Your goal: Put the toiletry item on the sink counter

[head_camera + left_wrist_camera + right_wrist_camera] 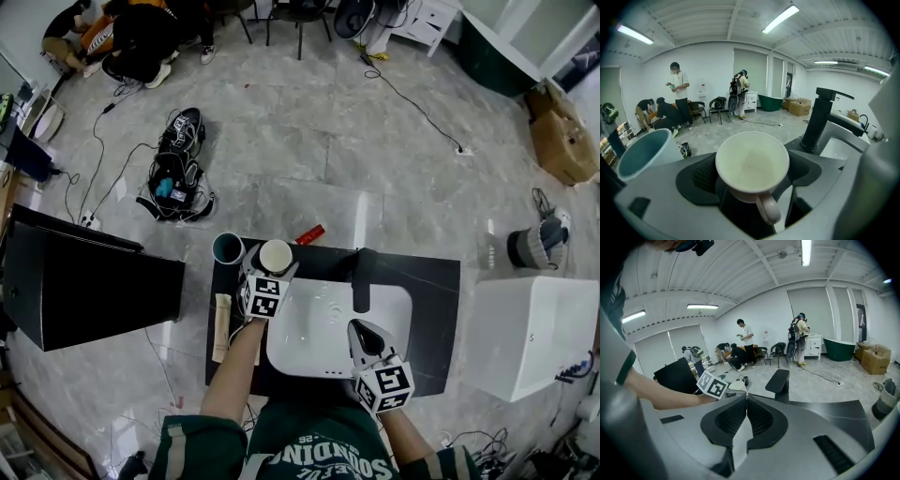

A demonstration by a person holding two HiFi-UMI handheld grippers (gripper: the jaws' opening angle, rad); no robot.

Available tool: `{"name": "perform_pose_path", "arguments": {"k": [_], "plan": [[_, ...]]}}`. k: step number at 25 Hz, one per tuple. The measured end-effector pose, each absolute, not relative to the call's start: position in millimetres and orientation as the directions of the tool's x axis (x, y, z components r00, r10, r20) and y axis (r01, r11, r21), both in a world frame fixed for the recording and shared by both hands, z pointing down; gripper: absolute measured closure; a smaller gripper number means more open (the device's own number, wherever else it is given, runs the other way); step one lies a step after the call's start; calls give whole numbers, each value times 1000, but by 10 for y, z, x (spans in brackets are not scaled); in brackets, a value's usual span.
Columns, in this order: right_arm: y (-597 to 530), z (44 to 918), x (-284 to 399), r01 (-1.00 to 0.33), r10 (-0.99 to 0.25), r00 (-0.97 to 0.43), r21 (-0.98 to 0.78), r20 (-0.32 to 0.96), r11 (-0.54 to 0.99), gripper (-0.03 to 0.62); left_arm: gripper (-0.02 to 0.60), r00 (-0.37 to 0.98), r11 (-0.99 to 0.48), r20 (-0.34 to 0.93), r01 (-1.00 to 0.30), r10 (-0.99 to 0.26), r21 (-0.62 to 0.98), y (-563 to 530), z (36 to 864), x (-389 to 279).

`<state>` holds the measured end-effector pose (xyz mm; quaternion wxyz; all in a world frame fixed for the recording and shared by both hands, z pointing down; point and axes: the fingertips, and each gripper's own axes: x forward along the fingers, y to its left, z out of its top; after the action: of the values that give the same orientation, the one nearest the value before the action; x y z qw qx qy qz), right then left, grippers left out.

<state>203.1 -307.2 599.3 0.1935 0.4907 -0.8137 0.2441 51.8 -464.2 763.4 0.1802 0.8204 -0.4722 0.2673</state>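
A cream cup [276, 255] with a handle sits between the jaws of my left gripper [270, 270], which is shut on it over the back left of the black sink counter [427, 309]. In the left gripper view the cup [752, 161] fills the gap between the pads, its handle towards the camera, and my left gripper [752, 180] grips its sides. Just left of it stands a teal cup [228, 248] [644, 152]. My right gripper [362, 330] [746, 397] is shut and empty, over the white basin [309, 347].
A black faucet [364, 279] [820, 119] [779, 380] stands behind the basin. A red item [309, 233] lies at the counter's back edge and a beige tube [222, 326] along its left edge. A black box [84, 281] stands to the left and a white unit [534, 333] to the right.
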Motion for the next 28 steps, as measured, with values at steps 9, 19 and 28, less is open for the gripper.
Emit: {"name": "perform_pose_path", "arguments": {"k": [9, 19, 28], "plan": [[-2930, 5892, 1959, -887, -719, -458, -214, 523, 409, 553, 144, 408, -458, 571, -887, -712, 62, -4330, 7355, 493], [-2746, 5655, 1743, -872, -735, -488, -221, 470, 438, 553, 435, 434, -486, 534, -873, -725, 49, -3679, 6863, 469], [-2572, 5428, 1733, -874, -764, -485, -210, 426, 438, 553, 571, 466, -520, 463, -854, -754, 13, -3300, 6215, 532]]}}
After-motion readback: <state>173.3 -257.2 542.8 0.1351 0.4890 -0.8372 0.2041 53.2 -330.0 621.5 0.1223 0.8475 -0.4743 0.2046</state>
